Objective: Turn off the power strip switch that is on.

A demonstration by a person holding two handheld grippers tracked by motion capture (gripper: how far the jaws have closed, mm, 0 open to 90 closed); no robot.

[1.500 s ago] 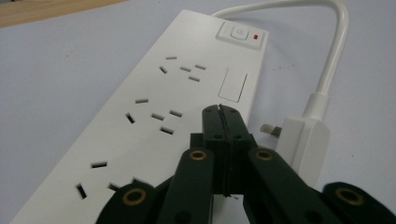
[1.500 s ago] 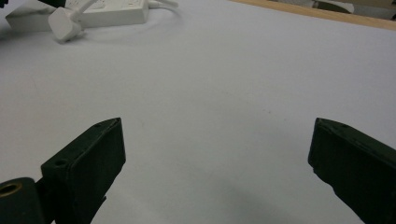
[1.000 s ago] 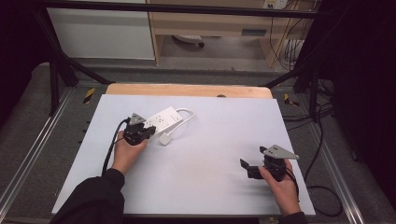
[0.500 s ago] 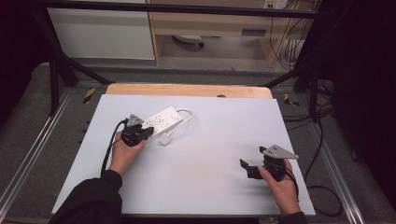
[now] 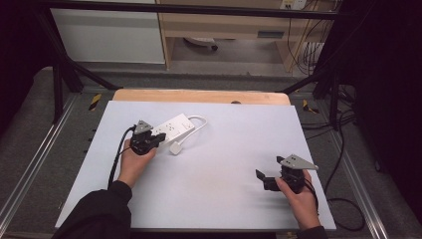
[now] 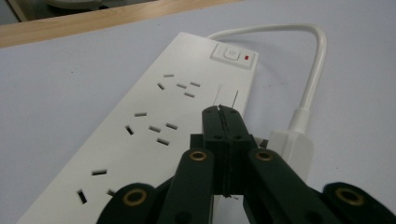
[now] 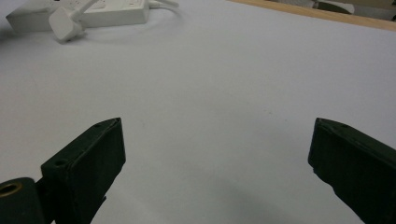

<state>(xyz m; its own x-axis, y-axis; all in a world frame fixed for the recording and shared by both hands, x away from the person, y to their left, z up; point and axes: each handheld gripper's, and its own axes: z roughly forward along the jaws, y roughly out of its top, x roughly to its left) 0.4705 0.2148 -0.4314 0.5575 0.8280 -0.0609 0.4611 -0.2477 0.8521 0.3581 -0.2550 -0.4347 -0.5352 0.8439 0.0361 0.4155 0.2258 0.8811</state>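
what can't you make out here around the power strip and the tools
- Power strip near end: cut off by the bottom edge in the left gripper view.
- Plug: partly hidden behind the shut left tool.
- Socket markings: too small in the high view.
- Right tool body: out of frame in the right gripper view.

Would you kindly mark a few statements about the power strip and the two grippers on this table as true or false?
1. The left gripper has its jaws closed together over the power strip. True.
2. The right gripper clamps the plug. False: its jaws stand wide apart over the bare table, far from the plug.
3. The power strip's switch shows a small red mark beside it. True.
4. The plug is pushed into one of the strip's sockets. False: it lies on the table beside the strip, on its looped white cable.
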